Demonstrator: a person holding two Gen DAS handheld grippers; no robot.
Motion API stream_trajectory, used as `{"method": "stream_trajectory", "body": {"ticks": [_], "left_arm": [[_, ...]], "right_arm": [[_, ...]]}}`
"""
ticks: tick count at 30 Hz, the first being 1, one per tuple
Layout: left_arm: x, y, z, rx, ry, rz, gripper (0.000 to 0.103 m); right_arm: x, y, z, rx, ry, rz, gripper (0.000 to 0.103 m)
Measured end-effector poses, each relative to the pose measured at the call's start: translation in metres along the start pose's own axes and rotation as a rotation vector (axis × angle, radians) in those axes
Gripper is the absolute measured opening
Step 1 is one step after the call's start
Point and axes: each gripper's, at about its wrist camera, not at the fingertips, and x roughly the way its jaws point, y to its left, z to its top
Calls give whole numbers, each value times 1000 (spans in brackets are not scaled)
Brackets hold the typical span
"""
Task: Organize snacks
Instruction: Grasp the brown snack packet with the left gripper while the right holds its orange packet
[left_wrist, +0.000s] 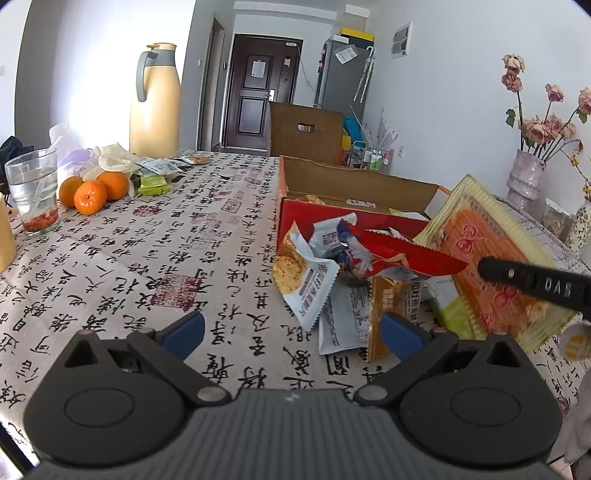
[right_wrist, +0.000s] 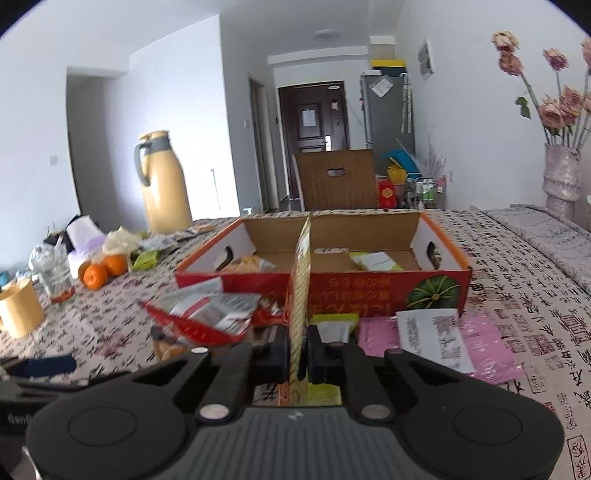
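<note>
**Few packets boxed, most of the pile still outside**

Several loose items sit far left on the calligraphy-print tablecloth (left_wrist: 155, 258): a clear drinking glass (left_wrist: 33, 192), three oranges (left_wrist: 92, 190) and a tall cream vacuum jug (left_wrist: 155, 99). Judged by the task, they are off the working path. The broad patch of cloth to their right is bare, the freest room for moving.

The left gripper (left_wrist: 291, 330), with blue-padded fingers, stands wide and holds nothing, low over the cloth just near-left of the snack pile.

That pile, crumpled white, red and orange foil snack packets (left_wrist: 343, 266), lies touching the near wall of the shallow red-and-brown open cardboard box (right_wrist: 321, 290). Inside the box only a few packets show, a biscuit pack at the left and a pale green one at the right, so most of the sorting appears undone.

The right gripper (right_wrist: 297, 356) is clamped on a large flat yellow-edged orange snack bag (right_wrist: 301, 280), held edge-on and raised in front of the box. The box's near wall is the edge the bag would have to clear.

Further right lie a white printed sheet and a pink plastic bag (right_wrist: 487, 343), and a silvery vase of dried flowers (right_wrist: 559, 175) stands far right, well apart.
</note>
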Motion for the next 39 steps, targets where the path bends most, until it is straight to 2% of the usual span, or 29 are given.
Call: {"method": "stream_trajectory", "body": {"ticks": [11, 21, 26, 29, 33, 37, 39], "left_arm": [[4, -20, 1, 37, 10, -6, 103], [20, -45, 8, 86, 27, -16, 103], [29, -59, 8, 104, 39, -32, 103], [30, -67, 7, 122, 39, -40, 95], [38, -73, 10, 124, 51, -40, 75], [49, -75, 12, 113, 75, -49, 62], [55, -75, 12, 109, 93, -49, 50]], "right_arm": [[-21, -36, 14, 58, -90, -44, 9], [-26, -71, 4, 80, -91, -98, 9], [-26, -79, -2, 78, -83, -97, 9], [-26, -81, -6, 77, -80, -92, 9], [-25, -83, -10, 80, -72, -83, 9], [-25, -84, -13, 83, -69, -74, 9], [-25, -84, -14, 84, -67, -71, 9]]}}
